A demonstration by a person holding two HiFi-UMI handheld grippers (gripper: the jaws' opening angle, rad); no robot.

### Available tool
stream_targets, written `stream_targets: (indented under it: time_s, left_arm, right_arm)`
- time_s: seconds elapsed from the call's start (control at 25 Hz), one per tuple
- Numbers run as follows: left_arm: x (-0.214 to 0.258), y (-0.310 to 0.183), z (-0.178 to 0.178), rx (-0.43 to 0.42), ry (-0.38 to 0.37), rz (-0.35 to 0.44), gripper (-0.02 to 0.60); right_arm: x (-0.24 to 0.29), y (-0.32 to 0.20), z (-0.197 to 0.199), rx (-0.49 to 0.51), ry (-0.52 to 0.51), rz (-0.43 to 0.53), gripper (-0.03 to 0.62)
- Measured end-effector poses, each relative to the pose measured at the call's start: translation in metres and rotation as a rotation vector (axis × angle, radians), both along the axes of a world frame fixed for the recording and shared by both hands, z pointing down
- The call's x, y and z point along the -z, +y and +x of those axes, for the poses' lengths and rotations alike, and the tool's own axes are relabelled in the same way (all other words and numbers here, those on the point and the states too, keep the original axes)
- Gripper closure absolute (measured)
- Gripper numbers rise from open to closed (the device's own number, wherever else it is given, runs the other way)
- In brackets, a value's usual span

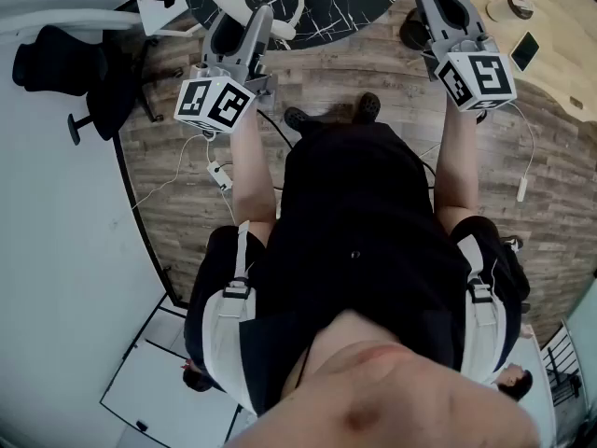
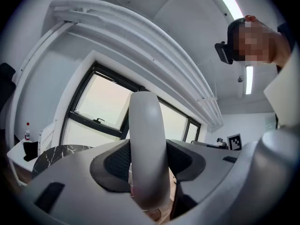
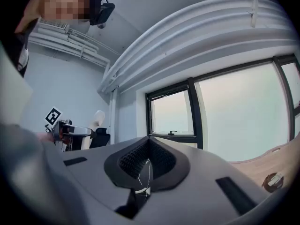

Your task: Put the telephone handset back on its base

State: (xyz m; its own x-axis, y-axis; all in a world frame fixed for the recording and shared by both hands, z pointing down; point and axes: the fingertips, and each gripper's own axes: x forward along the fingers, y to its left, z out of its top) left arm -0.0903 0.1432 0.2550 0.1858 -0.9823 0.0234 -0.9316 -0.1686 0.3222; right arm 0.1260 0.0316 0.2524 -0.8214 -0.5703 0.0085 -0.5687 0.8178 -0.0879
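White handset [image 2: 146, 144], long axis upright, fast between jaws of left gripper [image 2: 147, 168]; right gripper [image 3: 146, 165] clenched, empty

Can't see the lower end of the smooth white plastic telephone handset [image 2: 146, 121], it's buried between the left gripper [image 2: 148, 151] jaws. The black white-veined marble tabletop [image 1: 354, 12] ahead of them gets cropped.

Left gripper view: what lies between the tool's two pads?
The white handset, standing upright and touching both pads of the left tool. The left gripper view shows it plainly.
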Motion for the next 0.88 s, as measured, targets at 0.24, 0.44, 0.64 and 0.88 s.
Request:
stream_targets:
  time_s: [0.24,0.44,0.64,0.88]
  left_arm:
    - [0.0,0.003,0.007,0.005,-0.018,0.003,0.356]
    - [-0.002,0.002,0.017,0.0,-0.018,-0.002,0.356]
    - [-0.004,0.0,0.029,0.003,-0.03,-0.008,0.356]
    - [-0.011,0.0,0.037,0.032,-0.033,-0.038,0.357]
  right_arm:
    - [0.002,0.003,0.005,-0.001,-0.005,0.002,0.565]
    - [0.002,0.001,0.012,-0.007,-0.016,-0.01,0.565]
    - [-0.001,-0.003,0.023,-0.01,-0.04,-0.01,0.565]
    - [-0.008,-0.003,0.029,0.031,-0.036,-0.024,0.565]
